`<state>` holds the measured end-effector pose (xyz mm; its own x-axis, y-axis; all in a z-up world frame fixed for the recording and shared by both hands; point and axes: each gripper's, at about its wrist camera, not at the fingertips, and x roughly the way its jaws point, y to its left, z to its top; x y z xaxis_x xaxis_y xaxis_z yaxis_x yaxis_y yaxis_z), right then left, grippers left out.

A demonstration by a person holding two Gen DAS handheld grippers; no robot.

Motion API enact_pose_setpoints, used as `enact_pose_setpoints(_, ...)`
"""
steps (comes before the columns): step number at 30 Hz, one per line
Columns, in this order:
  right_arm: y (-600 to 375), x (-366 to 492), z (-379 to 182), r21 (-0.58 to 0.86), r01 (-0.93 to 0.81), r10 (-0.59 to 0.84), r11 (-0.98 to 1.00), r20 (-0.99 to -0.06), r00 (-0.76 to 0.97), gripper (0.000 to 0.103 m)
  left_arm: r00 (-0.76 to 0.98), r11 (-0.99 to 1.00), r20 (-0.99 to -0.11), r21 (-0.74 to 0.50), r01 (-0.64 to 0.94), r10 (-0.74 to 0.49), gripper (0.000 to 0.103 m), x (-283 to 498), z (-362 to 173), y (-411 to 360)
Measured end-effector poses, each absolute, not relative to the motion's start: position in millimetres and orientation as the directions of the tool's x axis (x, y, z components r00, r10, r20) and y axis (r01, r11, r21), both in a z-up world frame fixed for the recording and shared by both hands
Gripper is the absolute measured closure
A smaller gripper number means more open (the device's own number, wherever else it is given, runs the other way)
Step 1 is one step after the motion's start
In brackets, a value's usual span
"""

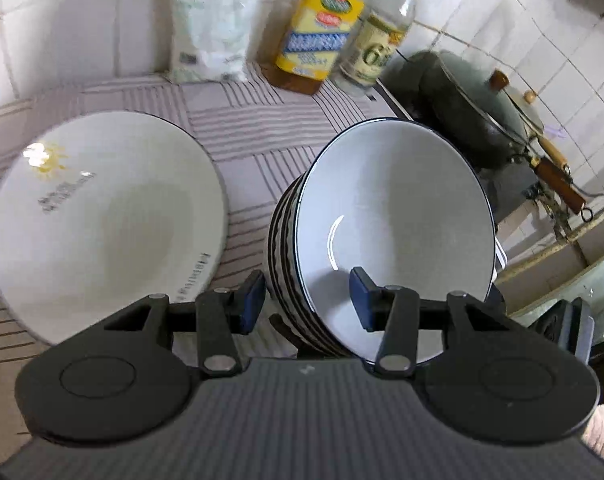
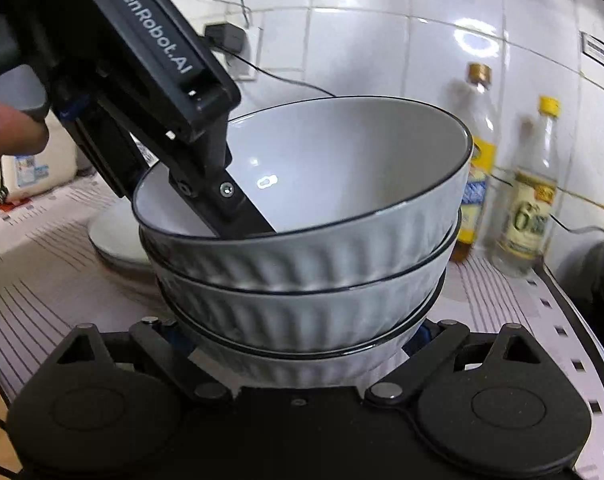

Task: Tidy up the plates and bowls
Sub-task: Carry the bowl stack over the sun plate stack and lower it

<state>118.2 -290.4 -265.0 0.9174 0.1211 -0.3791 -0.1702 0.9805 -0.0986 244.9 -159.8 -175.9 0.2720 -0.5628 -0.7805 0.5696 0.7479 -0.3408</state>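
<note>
A stack of ribbed white bowls with dark rims stands on the striped counter. My left gripper is open and straddles the near rim of the top bowl, one blue pad outside the wall and one inside, with gaps on both sides. It also shows in the right wrist view, reaching down into the top bowl. My right gripper is open, its fingers spread beside the base of the stack, its tips hidden by the bowls. A white plate lies to the left of the stack.
A white bag, a yellow packet and a clear bottle stand against the tiled wall. Lidded pans sit on the stove at the right. Two bottles stand right of the stack. A charger and cable hang on the wall.
</note>
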Motion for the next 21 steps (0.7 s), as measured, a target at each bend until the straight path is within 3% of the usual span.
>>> enact_pose_setpoints(8,-249.7,149.4,-241.3,-0.088,-0.271,0.228,0.959,-0.333,0.915,0.006,0.345,0.797,-0.771,-0.324,0.510,-0.535,0.057,259.7,-147.7,-102.2)
enact_pose_setpoints(21,-208.4,212.5,-241.2,-0.038,-0.377,0.340,0.925,-0.353,0.871,0.006,0.414,0.852,-0.789,-0.248,0.462,-0.454,0.056,300.3,-145.8,-58.4)
